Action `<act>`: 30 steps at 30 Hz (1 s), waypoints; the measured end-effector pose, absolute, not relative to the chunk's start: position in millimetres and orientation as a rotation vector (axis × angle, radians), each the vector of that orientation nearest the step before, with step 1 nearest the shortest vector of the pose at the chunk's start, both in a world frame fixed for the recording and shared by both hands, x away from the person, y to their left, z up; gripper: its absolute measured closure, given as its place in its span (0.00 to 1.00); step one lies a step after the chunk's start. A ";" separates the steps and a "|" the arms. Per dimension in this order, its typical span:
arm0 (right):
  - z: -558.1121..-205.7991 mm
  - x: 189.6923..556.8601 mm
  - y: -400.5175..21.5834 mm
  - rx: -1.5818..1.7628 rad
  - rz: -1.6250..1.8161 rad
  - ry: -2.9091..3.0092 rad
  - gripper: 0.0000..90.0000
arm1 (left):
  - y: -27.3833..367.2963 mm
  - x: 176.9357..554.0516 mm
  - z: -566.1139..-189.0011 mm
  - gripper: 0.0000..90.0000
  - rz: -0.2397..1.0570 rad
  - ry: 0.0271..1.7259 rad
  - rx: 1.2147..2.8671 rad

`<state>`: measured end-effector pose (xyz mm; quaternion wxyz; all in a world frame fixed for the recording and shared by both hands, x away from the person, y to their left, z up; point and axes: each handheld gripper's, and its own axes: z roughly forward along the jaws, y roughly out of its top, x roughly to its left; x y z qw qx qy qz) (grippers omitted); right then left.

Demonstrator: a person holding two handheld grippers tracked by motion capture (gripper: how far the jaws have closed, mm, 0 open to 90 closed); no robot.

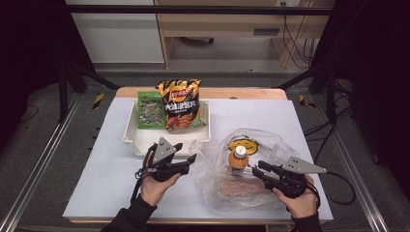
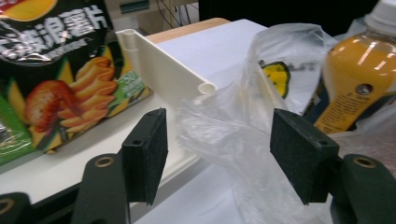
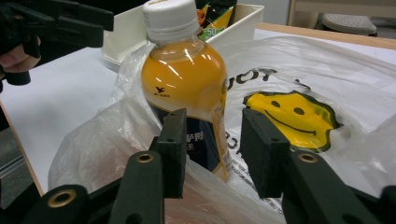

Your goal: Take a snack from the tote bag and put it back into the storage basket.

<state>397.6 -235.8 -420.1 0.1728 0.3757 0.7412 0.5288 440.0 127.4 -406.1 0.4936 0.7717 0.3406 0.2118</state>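
- The white-covered rectangular table (image 1: 111, 164) carried everything, with a strip of bare wood showing along its far edge.
- A clear, crinkled plastic bag (image 1: 212, 186) printed with a yellow smiley face lay on the table's right half, its loose mouth turned towards the tray.
- A cream rectangular plastic tray (image 1: 129, 130) sat at the far left-centre of the table, just beside the bag's left edge.
- A black and orange crisp packet (image 1: 180, 104) with a shrimp picture leaned upright inside the tray, touching a smaller green snack packet (image 1: 150, 110) on its left.
- The left gripper (image 2: 219, 149), held in the person's left hand (image 1: 153, 187), pointed right towards the bag; its black jaws stood wide apart with a fold of the bag's rim between them, and neither pad pressed on the plastic.
- The right gripper (image 3: 212, 149), held in the person's right hand (image 1: 300, 200), pointed left over the bag; its jaws stood apart on either side of the bottle's lower body, with gaps visible at both pads, so it gripped nothing.
- An orange drink bottle (image 3: 184, 93) of clear plastic with a white cap and a dark label stood upright inside the bag, just in front of the smiley print.
- A pinkish flat pack (image 1: 237, 187) lay in the bag nearer the person; what it was I could not tell.
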 end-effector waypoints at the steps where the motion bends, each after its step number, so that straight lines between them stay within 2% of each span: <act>1: -420.4 397.2 -234.6 1.066 1.501 2.109 0.63 | 125.3 439.2 -406.5 0.43 0.504 0.820 1.877; 6: -423.2 397.2 -227.9 1.042 1.480 2.141 0.52 | 112.1 433.8 -411.3 0.44 0.484 0.792 1.910; 12: -428.2 397.3 -219.0 1.030 1.459 2.200 0.53 | 96.8 429.5 -418.4 0.43 0.463 0.760 1.950; 15: -431.7 395.8 -215.3 1.014 1.436 2.250 0.65 | 91.0 427.0 -421.0 0.43 0.462 0.746 1.969; 17: -434.3 393.9 -212.8 1.009 1.425 2.302 0.80 | 89.3 426.0 -421.4 0.44 0.459 0.740 1.971; 21: -439.3 390.9 -209.2 1.025 1.403 2.390 0.98 | 86.7 423.8 -420.0 0.56 0.473 0.723 1.982; 30: -444.9 378.1 -200.4 1.028 1.425 2.482 1.00 | 63.7 418.2 -400.7 0.70 0.423 0.670 1.955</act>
